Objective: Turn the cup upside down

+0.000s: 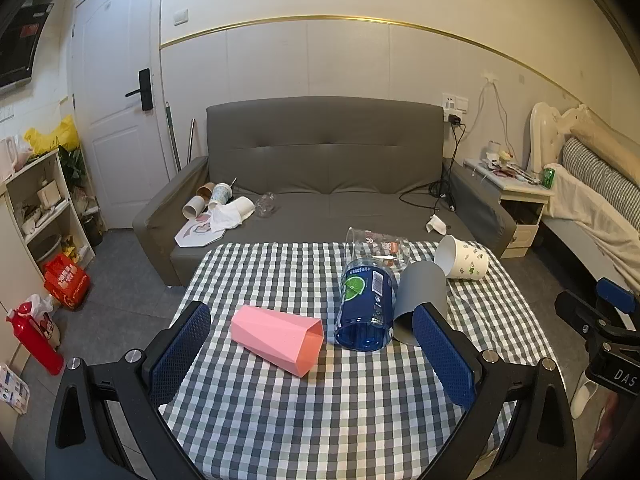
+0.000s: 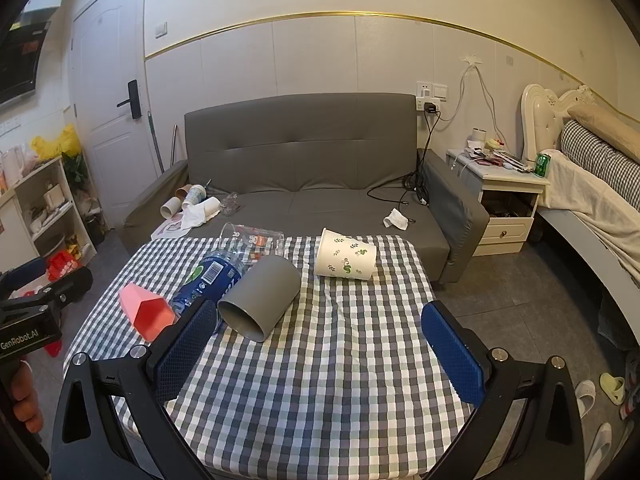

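Several cups lie on their sides on the checked table (image 1: 320,400). A pink faceted cup (image 1: 278,338) lies between my left gripper's (image 1: 316,344) open fingers, mouth toward me. Beside it lie a blue cut-off bottle cup (image 1: 365,308), a grey cup (image 1: 420,300), a clear printed cup (image 1: 378,246) and a white leaf-print paper cup (image 1: 462,258). In the right wrist view my right gripper (image 2: 320,340) is open and empty above the table (image 2: 320,380), with the grey cup (image 2: 260,296) by its left finger, the pink cup (image 2: 148,310) and blue cup (image 2: 208,280) further left, and the paper cup (image 2: 346,254) further back.
A grey sofa (image 1: 324,184) stands right behind the table with cups and cloth on its left seat. A shelf (image 1: 40,208) and red items are on the left. A nightstand (image 2: 508,196) and a bed (image 2: 592,184) are on the right. Slippers (image 2: 600,396) lie on the floor.
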### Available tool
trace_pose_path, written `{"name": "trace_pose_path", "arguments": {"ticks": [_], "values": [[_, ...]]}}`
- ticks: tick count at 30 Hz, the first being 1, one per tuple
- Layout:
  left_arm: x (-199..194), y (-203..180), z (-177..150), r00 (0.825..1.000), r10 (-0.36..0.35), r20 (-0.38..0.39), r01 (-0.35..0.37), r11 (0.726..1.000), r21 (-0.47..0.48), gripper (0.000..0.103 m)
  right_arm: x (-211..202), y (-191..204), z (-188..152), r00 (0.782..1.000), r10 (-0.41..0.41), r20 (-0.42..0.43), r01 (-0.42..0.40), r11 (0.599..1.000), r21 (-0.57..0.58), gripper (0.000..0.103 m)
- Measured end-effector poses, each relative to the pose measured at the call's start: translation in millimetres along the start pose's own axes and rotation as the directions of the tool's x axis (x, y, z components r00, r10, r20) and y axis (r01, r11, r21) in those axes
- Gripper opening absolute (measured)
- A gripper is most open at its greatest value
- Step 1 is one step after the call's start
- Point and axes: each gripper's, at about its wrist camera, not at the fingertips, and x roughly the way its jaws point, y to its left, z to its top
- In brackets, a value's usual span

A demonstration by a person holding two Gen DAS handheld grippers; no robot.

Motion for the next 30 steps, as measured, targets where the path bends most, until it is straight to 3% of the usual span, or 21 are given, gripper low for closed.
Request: {"name": "trace_pose_path", "arguments": {"ticks": [18, 30], "values": [[3, -7, -2, 1.0, 0.002, -0.015, -0.002, 1.0, 0.003, 0.103, 0, -9, 0, 1.0, -0.019, 0.008, 0.019, 1.0, 0.007, 0.103], [15, -55, 14, 0.996, -0.062, -0.06, 0.064, 0.997, 0.043, 0.103, 1, -51, 8, 0.998, -0.058, -0.01, 0.058, 0.996, 0.06, 0.103]]}}
